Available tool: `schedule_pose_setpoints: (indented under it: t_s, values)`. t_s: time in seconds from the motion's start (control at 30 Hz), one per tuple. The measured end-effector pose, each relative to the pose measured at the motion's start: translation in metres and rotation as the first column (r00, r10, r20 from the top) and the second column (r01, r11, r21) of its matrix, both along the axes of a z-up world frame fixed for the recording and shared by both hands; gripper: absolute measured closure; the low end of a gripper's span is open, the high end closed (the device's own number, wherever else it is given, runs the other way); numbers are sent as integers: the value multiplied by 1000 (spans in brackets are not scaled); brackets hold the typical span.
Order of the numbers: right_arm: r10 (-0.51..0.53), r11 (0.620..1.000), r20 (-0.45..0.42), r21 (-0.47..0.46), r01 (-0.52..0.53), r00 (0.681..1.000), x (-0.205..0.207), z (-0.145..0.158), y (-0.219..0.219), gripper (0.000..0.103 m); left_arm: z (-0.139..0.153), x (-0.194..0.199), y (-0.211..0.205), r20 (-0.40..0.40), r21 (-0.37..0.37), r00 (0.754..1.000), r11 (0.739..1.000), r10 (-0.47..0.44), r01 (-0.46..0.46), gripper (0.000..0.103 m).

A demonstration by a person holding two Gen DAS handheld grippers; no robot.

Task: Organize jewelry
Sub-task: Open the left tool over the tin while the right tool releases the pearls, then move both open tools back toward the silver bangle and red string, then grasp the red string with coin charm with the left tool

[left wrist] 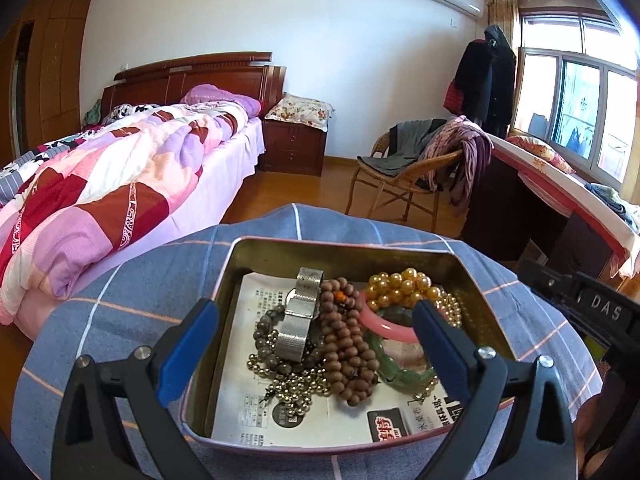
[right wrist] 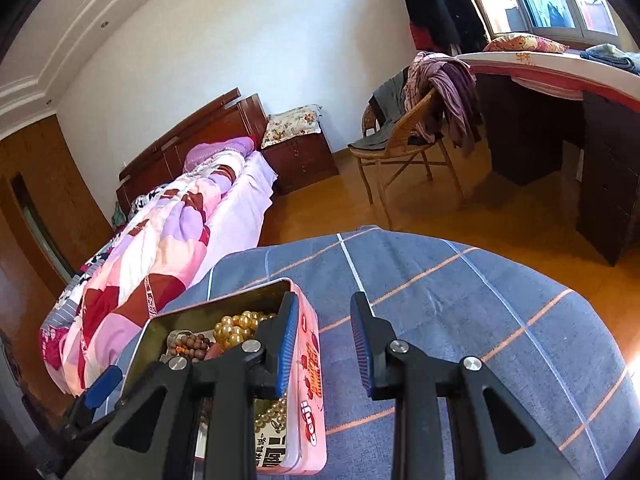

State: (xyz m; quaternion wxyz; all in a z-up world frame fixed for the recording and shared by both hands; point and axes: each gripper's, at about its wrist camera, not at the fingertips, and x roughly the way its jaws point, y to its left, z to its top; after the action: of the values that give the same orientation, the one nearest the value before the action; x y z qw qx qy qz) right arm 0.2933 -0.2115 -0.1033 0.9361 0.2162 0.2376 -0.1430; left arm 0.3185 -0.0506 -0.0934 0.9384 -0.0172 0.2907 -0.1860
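Observation:
A pink tin box point(left wrist: 224, 276) lined with newspaper sits on a blue checked cloth point(left wrist: 132, 288). It holds a silver mesh watch point(left wrist: 298, 316), brown wooden beads point(left wrist: 348, 344), gold pearls point(left wrist: 404, 284), a pink bangle point(left wrist: 384, 326), a green bangle point(left wrist: 394, 368) and a small gold bead chain point(left wrist: 292, 390). My left gripper point(left wrist: 316, 332) is open above the box, empty. My right gripper point(right wrist: 324, 340) is open, its left finger over the box's right wall point(right wrist: 310, 364), the other over the cloth point(right wrist: 460, 300).
A bed with a patchwork quilt point(left wrist: 120, 168) lies to the left. A wicker chair with clothes point(left wrist: 416, 160) and a dark desk point(left wrist: 520, 208) stand beyond the cloth-covered table. A nightstand point(left wrist: 294, 144) is at the far wall.

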Motion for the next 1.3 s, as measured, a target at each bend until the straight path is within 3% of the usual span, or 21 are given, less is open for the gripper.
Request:
schedule_pose_setpoints:
  t_s: [0.17, 0.27, 0.33, 0.47, 0.57, 0.63, 0.83, 0.9, 1.0, 1.17, 1.27, 1.3]
  values:
    - [3, 999, 37, -42, -2, 999, -17, 24, 7, 76, 6, -4, 5, 11, -30, 1000, 999, -26, 26, 4]
    - [38, 995, 37, -94, -34, 999, -44, 41, 15, 76, 24, -18, 24, -3, -125, 998, 990, -60, 59, 3]
    - [67, 992, 38, -105, -63, 997, -68, 48, 20, 76, 35, -34, 37, 10, -142, 996, 986, -87, 87, 3]
    - [131, 986, -10, -98, -132, 991, -107, 46, 31, 75, 65, -89, 69, 103, -53, 991, 995, -80, 85, 3]
    - [169, 980, -64, -100, -175, 984, -131, 37, 40, 76, 74, -127, 93, 123, -21, 991, 998, -58, 61, 3]
    - [191, 976, -92, -91, -199, 977, -144, 30, 45, 76, 72, -144, 106, 112, -23, 993, 998, -47, 50, 3]
    - [270, 958, -187, -48, -284, 944, -177, -1, 65, 76, 37, -187, 117, -31, -74, 992, 990, -124, 122, 7]
    - [275, 955, -209, -55, -292, 938, -185, -8, 71, 76, 20, -199, 107, -115, -99, 972, 976, -206, 196, 20]
    - [273, 957, -217, -36, -287, 937, -194, -14, 71, 76, 4, -215, 87, -181, -112, 932, 948, -313, 297, 21]
    - [266, 959, -210, -37, -280, 941, -200, -6, 68, 76, -7, -242, 38, -188, -16, 870, 887, -456, 462, 19]
    - [259, 960, -201, -55, -275, 945, -200, 0, 69, 76, -16, -244, 23, -194, 9, 863, 879, -466, 477, 21]
    - [261, 959, -198, -56, -277, 945, -200, 1, 70, 76, -21, -243, 20, -216, 16, 860, 878, -463, 478, 33]
